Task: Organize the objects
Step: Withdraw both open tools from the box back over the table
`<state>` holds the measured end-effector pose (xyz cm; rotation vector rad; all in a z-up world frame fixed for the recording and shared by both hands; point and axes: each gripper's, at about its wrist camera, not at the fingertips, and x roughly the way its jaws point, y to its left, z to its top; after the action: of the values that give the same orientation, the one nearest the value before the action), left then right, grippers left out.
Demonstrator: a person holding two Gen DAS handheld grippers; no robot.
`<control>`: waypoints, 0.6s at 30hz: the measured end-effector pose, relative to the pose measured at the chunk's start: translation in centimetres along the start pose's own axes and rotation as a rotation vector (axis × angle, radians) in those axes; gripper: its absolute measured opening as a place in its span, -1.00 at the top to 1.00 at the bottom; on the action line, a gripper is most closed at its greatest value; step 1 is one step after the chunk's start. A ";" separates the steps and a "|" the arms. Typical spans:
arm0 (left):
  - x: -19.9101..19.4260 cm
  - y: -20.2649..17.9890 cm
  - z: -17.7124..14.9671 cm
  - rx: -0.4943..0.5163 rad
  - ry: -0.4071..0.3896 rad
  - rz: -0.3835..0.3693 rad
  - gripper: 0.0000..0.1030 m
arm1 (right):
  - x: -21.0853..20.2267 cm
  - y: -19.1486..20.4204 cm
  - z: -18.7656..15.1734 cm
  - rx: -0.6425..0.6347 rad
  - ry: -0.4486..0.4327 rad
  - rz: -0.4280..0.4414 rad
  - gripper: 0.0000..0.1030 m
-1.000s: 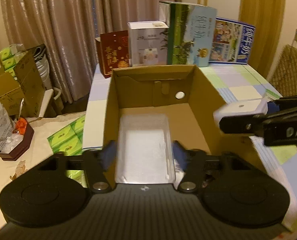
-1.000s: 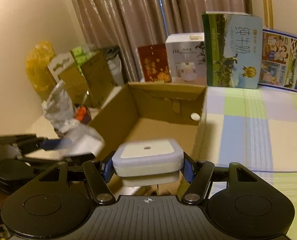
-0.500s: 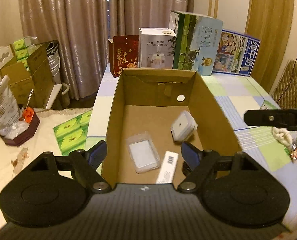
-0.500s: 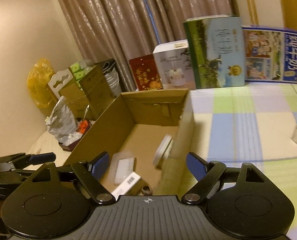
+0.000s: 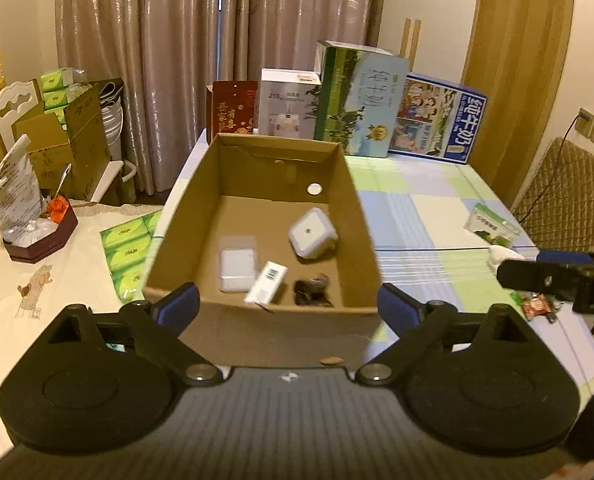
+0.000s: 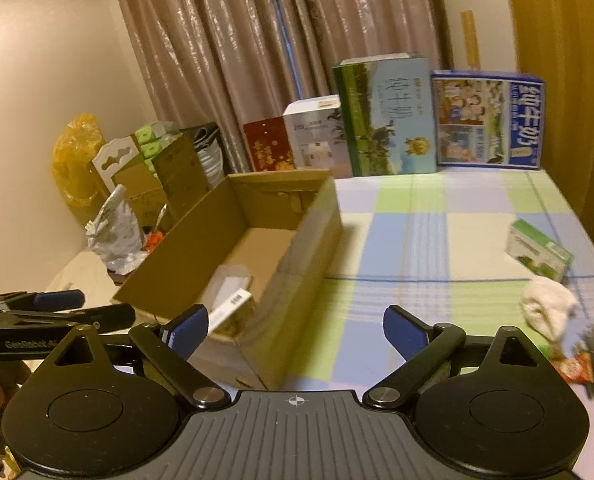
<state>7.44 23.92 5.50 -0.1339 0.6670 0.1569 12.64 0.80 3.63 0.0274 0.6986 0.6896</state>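
An open cardboard box point(image 5: 353, 216) point(image 6: 297, 256) stands on the checked tablecloth. Inside lie a clear plastic case point(image 5: 237, 264), a white square device point(image 5: 311, 234), a small white barcode box point(image 5: 267, 282) point(image 6: 231, 306) and a dark small item point(image 5: 311, 286). My left gripper point(image 5: 287, 306) is open and empty, held above the box's near wall. My right gripper point(image 6: 295, 330) is open and empty, over the cloth just right of the box. On the cloth to the right lie a green packet point(image 5: 491, 226) point(image 6: 539, 254), a white wad point(image 6: 547, 310) and a red snack wrapper point(image 5: 537, 306) point(image 6: 575, 368).
Tall cartons point(image 5: 361, 104) point(image 6: 385, 116) line the table's far edge before curtains. A second table on the left carries green tissue packs point(image 5: 131, 252) and a dark red tray point(image 5: 41, 236). A wicker chair point(image 5: 569, 200) stands at the right.
Both grippers opened and let go: the clear case and the white square device now lie in the box. Both grippers pulled back, the right one swinging to the right.
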 end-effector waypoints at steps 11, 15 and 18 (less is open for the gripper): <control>-3.1 -6.4 -2.2 0.009 -0.019 -0.036 -0.98 | -6.7 -3.9 -3.5 0.019 -0.025 -0.089 -0.93; -3.6 -8.6 -2.7 0.015 -0.024 -0.059 -0.98 | -8.7 -5.8 -4.4 0.043 -0.031 -0.119 -0.96; -4.0 -9.9 -3.2 0.009 -0.025 -0.074 -0.98 | -9.8 -7.2 -5.1 0.066 -0.031 -0.147 -0.96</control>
<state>4.28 13.27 6.25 -0.1473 0.6365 0.0848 8.29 -11.63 3.62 0.0468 0.6861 0.5248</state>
